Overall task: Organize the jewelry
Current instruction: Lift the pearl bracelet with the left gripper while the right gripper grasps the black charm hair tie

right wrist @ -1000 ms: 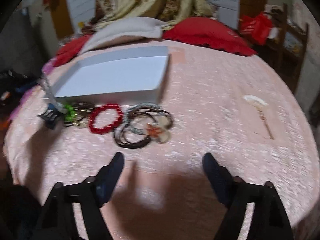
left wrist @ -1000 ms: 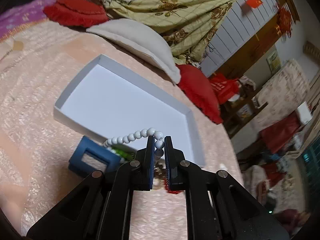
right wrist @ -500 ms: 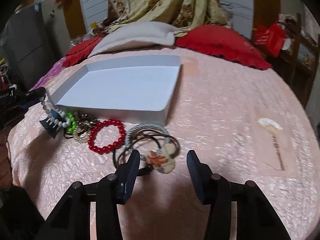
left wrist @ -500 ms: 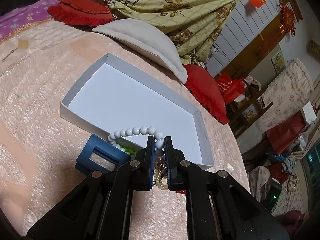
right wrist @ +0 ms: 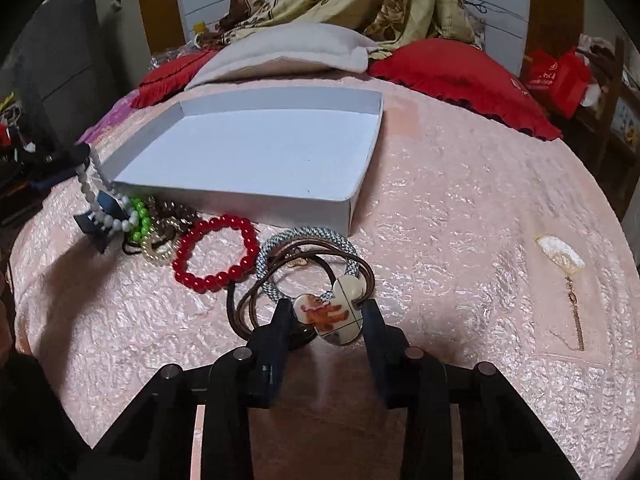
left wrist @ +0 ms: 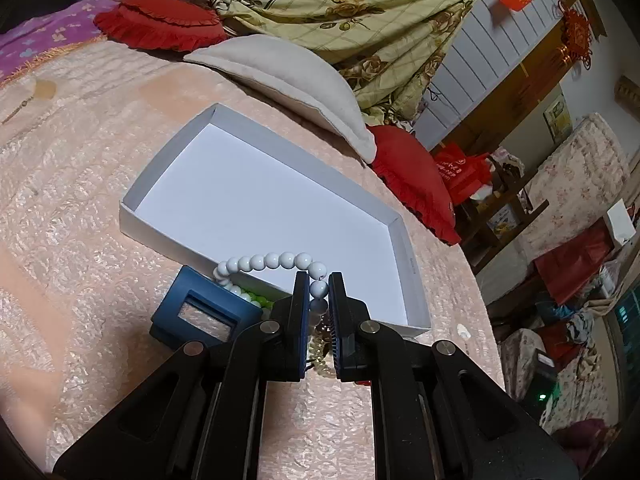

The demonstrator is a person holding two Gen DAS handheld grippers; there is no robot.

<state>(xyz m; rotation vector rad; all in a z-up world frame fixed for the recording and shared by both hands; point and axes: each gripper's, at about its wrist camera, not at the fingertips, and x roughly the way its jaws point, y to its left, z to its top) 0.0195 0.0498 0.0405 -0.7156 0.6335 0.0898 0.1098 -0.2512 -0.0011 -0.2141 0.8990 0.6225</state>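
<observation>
On the pink bedspread [right wrist: 460,208], centre of frame: one shallow white box [right wrist: 256,148], nothing inside it, pillows behind.

Left tool [left wrist: 319,288], bottom centre of its own view: pressed together on a white bead bracelet [left wrist: 272,261], which arches up from between the tips and trails down to the left over a blue hair claw clip [left wrist: 200,312]. Same bracelet [right wrist: 94,200] appears at the left edge of the right wrist view, lifted partly off the bed, its lower end by the green bead bracelet [right wrist: 138,218].

Right tool [right wrist: 326,310], lower centre: spread, its tips standing either side of a cream mouse-head charm [right wrist: 332,312] with a bear print; contact cannot be told. Charm sits on brown hair ties [right wrist: 248,300] overlapping a grey woven band [right wrist: 304,238].

Just left of these: red bead bracelet [right wrist: 216,252], flat on the bed, close before the box's front wall.

Right of frame, well apart: gold hairpin [right wrist: 568,276] with a pale fan-shaped head.
</observation>
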